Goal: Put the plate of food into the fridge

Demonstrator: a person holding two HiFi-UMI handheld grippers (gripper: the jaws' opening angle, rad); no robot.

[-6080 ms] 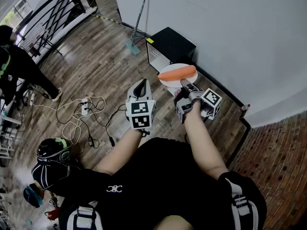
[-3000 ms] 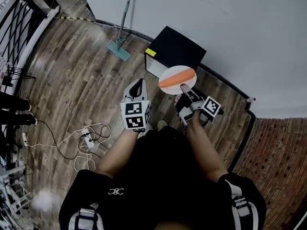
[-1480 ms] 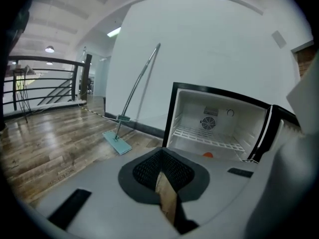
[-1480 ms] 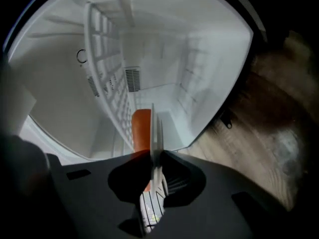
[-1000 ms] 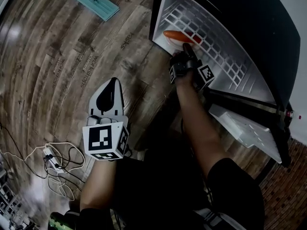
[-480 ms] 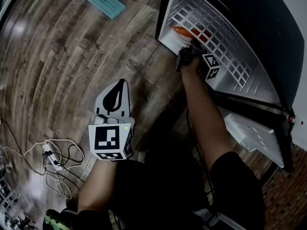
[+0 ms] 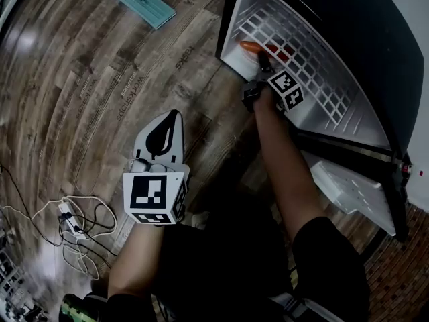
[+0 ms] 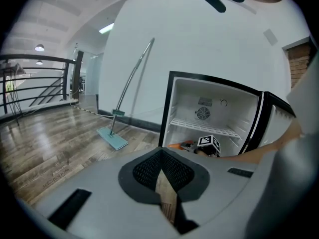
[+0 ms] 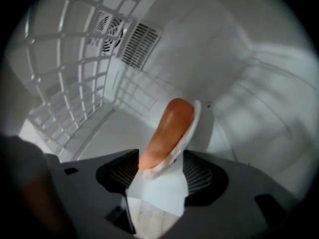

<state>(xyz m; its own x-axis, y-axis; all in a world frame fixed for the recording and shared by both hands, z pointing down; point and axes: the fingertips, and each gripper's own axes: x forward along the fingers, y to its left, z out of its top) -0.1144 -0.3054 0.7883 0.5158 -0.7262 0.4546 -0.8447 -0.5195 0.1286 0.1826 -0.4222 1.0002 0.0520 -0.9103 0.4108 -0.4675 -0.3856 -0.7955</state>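
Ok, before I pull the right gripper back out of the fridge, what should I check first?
1. Right gripper has let go: ok. Its jaws have just been opening and stand apart, with the rim of the plate between them but not pinched.
2. Plate inside the fridge: ok, below the wire shelf.
3. Plate resting flat: cannot tell.
4. Orange food on the plate: ok.
5. Fridge door open for the way out: ok.
6. Left gripper out of the way: ok. It is shut, empty and over the floor, apart from the fridge.
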